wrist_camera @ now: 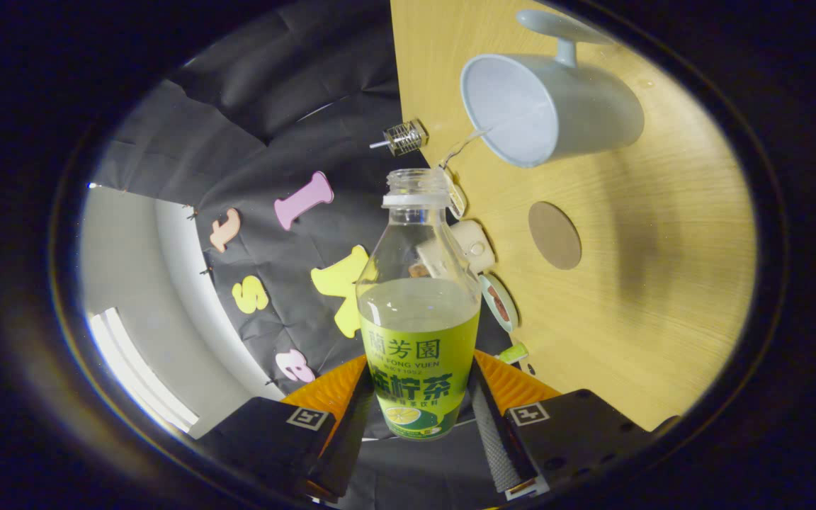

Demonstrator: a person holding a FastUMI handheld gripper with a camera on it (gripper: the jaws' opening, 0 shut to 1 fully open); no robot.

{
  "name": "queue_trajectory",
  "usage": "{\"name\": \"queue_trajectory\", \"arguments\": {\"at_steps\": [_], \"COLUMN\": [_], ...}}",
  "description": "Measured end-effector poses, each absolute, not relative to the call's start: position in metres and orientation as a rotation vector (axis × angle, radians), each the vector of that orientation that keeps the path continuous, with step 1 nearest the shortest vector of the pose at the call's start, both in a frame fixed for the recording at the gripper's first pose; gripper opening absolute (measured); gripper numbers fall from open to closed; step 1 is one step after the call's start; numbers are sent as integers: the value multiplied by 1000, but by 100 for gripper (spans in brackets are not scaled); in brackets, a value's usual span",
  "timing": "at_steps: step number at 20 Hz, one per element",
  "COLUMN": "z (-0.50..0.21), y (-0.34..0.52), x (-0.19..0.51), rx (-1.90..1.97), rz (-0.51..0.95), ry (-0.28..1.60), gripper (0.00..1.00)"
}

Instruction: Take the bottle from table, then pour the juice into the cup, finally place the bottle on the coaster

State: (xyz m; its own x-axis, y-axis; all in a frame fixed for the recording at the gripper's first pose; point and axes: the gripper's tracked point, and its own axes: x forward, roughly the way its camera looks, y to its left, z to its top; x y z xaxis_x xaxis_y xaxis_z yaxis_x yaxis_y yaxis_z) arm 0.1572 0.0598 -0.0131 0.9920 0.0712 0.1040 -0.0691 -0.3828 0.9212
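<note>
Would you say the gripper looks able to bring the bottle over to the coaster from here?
Probably yes: the gripper is shut on the bottle, and the bare table lies between it and the coaster.

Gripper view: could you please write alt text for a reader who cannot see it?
The tool is shut on an uncapped bottle, tilted sideways, its mouth toward a pale cup on the wooden table. A round coaster lies beside it.

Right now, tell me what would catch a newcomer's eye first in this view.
First the bottle, uncapped and partly filled, clamped between the two fingers of the gripper and tipped toward the wooden table. Beyond its mouth stands the pale cup, its opening facing the bottle. Between them on the table lies a round brown coaster, bare.
</note>
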Motion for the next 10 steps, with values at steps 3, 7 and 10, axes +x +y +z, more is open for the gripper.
{"name": "queue_trajectory", "arguments": {"at_steps": [3, 7, 10], "z": [-13, -9, -6], "y": [61, 61, 58], "x": [158, 160, 159], "rx": [1955, 1972, 1994], "rz": [159, 164, 174], "ry": [-11, -16, -27], "gripper": [77, 77, 77]}}
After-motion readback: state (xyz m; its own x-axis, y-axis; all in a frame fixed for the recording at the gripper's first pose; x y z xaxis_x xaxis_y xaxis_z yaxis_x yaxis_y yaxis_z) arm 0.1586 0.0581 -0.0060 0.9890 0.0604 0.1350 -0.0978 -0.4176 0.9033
